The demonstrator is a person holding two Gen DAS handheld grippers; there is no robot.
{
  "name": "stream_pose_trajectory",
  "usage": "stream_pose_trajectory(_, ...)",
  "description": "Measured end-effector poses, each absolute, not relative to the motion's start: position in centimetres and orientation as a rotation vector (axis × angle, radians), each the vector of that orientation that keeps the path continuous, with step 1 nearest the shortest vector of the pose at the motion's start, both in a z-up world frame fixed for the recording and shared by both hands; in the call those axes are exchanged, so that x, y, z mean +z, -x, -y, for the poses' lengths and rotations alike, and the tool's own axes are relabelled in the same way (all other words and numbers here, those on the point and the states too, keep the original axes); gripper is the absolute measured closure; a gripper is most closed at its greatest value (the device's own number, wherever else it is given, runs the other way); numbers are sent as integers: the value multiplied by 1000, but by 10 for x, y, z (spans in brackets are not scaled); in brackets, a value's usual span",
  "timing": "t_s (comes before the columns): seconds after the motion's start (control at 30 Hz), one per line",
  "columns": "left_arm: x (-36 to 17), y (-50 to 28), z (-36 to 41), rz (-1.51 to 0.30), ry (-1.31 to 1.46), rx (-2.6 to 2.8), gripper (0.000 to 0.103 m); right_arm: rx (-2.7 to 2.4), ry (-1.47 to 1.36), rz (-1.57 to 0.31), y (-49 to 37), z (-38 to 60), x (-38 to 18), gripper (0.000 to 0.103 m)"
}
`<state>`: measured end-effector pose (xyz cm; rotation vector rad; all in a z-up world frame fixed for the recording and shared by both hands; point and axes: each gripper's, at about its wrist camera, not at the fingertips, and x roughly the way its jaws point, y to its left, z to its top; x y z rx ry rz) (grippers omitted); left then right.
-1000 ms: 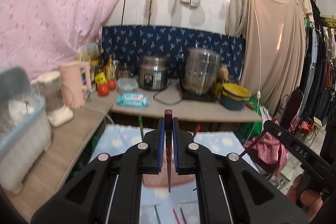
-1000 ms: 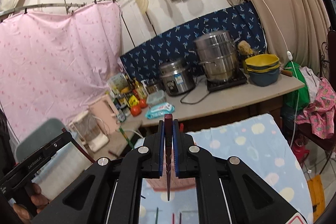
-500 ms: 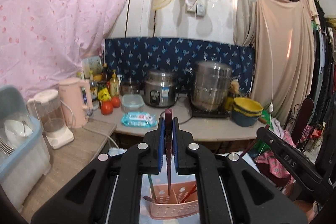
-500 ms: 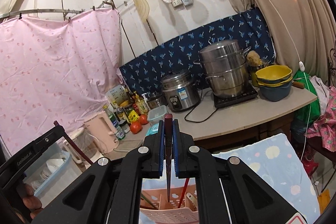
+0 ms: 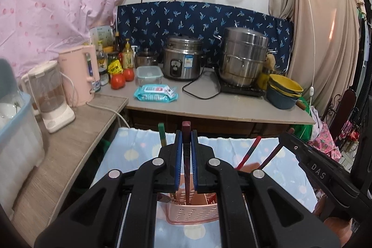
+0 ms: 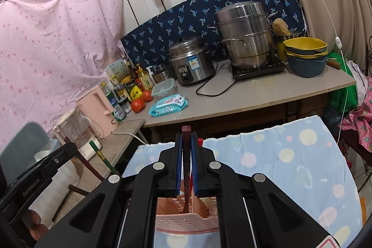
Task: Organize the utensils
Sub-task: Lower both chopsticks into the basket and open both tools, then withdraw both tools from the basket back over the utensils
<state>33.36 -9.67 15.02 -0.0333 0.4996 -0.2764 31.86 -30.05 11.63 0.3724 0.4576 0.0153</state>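
table (image 5: 130, 150) with the pale blue spotted cloth takes the lower middle of both views; counter (image 5: 232, 108) behind it carries a steel steamer pot (image 5: 244, 59), a rice cooker (image 5: 182, 59), stacked bowls (image 5: 283, 92), a pack of wipes (image 5: 155, 94) and two tomatoes (image 5: 122, 78)

pink perforated utensil basket (image 5: 193, 213) stands on the cloth, directly below and in front of both grippers. it already holds several sticks: a green-topped one (image 5: 162, 134) upright at its left, red ones (image 5: 250, 150) leaning out to the right

left gripper (image 5: 186, 155): blue pads pressed together on a dark red chopstick (image 5: 186, 131), held near-upright, top end poking above the pads, lower end down inside the basket's open top

right gripper (image 6: 186, 155): same state, pads pinching a second dark red chopstick (image 6: 186, 131), its lower tip inside the basket in the right wrist view (image 6: 186, 227) (which compartment, cannot tell; the fingers hide the dividers)

step in hand, as judged: delivery of one chopstick per hand into the basket, late in the descent. neither stick looks released yet

next move calls for: settle each tip to the basket floor, then part the pads only a little so the stick drops straight and does not tip out. lift both grippers straight up afterwards, clear of the leaning red sticks and of each other, since the two bodies sit just beside one another
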Motion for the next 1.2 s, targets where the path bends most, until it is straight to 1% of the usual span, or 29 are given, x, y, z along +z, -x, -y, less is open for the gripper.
stream_pose_trajectory(0.23, 140, -338, 97, -526, 27, -267, 96, 10, -374, -489, -323, 300, 107, 95)
stream_pose_trajectory(0.27, 140, -338, 97, -527, 27, -265, 96, 3, -372, -483, -323, 299, 108, 93)
stream_pose_trajectory(0.33, 140, -336, 97, -518, 21, -249, 95, -11, -363, -476, -321, 298, 109, 84)
stream_pose_trajectory(0.37, 140, -336, 97, -517, 18, -245, 91, -12, -361, -474, -320, 298, 110, 82)
stream_pose_trajectory(0.4, 140, -335, 97, -518, 18, -242, 82, -8, -362, -474, -320, 297, 111, 80)
stream_pose_trajectory(0.47, 140, -335, 96, -520, 27, -231, 70, -13, -360, -467, -316, 297, 114, 69)
stream_pose_trajectory(0.57, 141, -332, 93, -518, 32, -219, 64, -20, -346, -451, -309, 294, 118, 62)
stream_pose_trajectory(0.6, 141, -331, 93, -520, 36, -215, 61, -21, -340, -444, -305, 293, 119, 61)
stream_pose_trajectory(0.63, 142, -330, 92, -519, 37, -214, 61, -19, -337, -440, -302, 292, 121, 60)
stream_pose_trajectory(0.73, 143, -324, 89, -519, 40, -213, 60, -11, -335, -436, -294, 289, 125, 59)
stream_pose_trajectory(0.8, 145, -317, 86, -517, 45, -214, 56, -10, -325, -432, -286, 287, 127, 59)
stream_pose_trajectory(0.87, 146, -310, 84, -513, 46, -215, 55, -14, -310, -426, -277, 285, 129, 59)
stream_pose_trajectory(1.2, 145, -263, 68, -525, 54, -216, 54, 7, -274, -445, -227, 271, 128, 59)
